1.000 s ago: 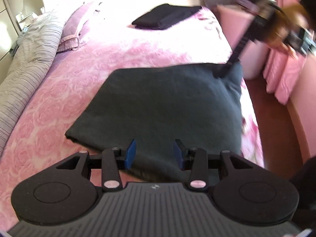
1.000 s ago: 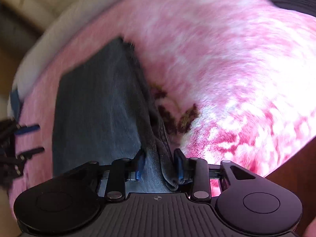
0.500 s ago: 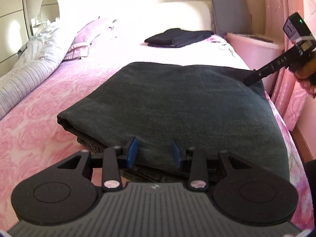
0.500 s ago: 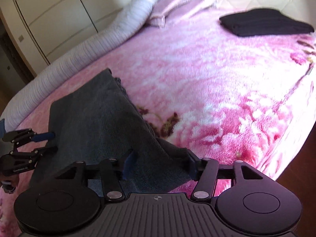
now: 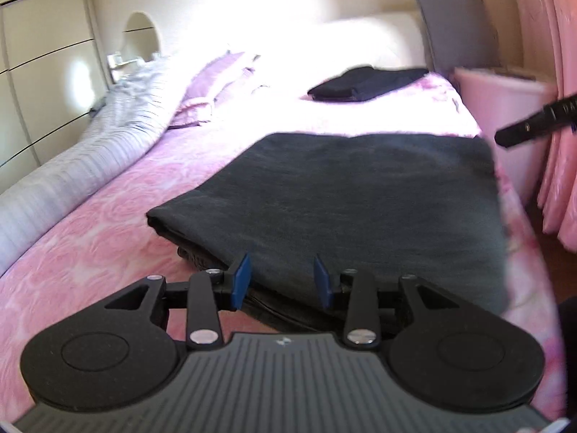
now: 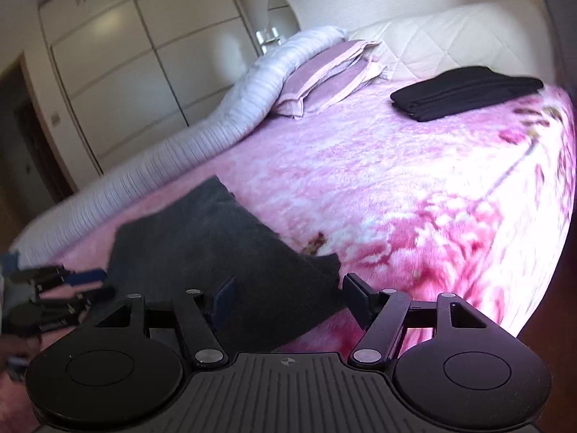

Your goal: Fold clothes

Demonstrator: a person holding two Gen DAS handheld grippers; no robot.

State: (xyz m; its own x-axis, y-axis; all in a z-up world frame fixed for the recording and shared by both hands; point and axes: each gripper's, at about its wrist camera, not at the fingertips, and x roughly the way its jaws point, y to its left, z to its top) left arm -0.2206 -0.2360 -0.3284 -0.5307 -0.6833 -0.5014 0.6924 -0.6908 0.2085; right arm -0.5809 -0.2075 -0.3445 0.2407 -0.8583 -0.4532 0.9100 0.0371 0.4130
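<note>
A dark grey garment (image 5: 360, 198) lies folded flat on the pink bed. My left gripper (image 5: 281, 279) hovers at its near edge. Its jaws are opening, the cloth's edge lies between the blue pads, and they do not press it. My right gripper (image 6: 288, 299) is at the garment's (image 6: 202, 238) other end. Its jaws are opening wide, with a corner of cloth lying loose between them. The right gripper's finger (image 5: 533, 126) shows at the right of the left wrist view, apart from the cloth. The left gripper (image 6: 83, 285) appears at the left edge of the right wrist view.
A folded black garment (image 5: 368, 83) rests near the headboard (image 6: 450, 39). Purple pillows (image 5: 216, 93) and a striped duvet (image 5: 90, 151) line the far side. A pink nightstand (image 5: 505, 108) and pink curtain (image 5: 562, 180) stand beside the bed. Wardrobe doors (image 6: 126, 72) are behind.
My right gripper let go of the garment's corner, widened its jaws and drew back from the cloth. My left gripper sank toward the near edge and its pads spread a little.
</note>
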